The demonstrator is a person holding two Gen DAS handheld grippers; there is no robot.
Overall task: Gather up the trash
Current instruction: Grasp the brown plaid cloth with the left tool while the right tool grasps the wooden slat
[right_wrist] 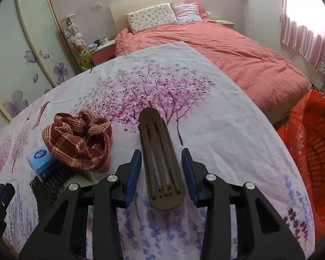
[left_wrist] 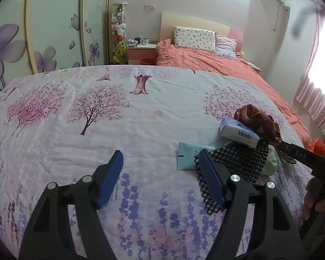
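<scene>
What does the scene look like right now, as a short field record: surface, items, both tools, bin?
surface: floral printed sheet
right tool: open, straddling brown slotted oblong piece, pads not touching
left tool: open, nothing between the pads, right pad overlapping black mesh mat
pile: red-brown woven cloth, blue tissue pack, teal sachet
bin: basket with red bag liner, off the sheet's right edge

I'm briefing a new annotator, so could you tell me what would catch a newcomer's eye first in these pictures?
Probably the brown slotted strip lying on the floral sheet between the right gripper's open blue pads. Left of it sits a heap: red checked cloth, blue Vinda tissue pack, black mesh mat. A bin lined with an orange bag stands at the right.
</scene>
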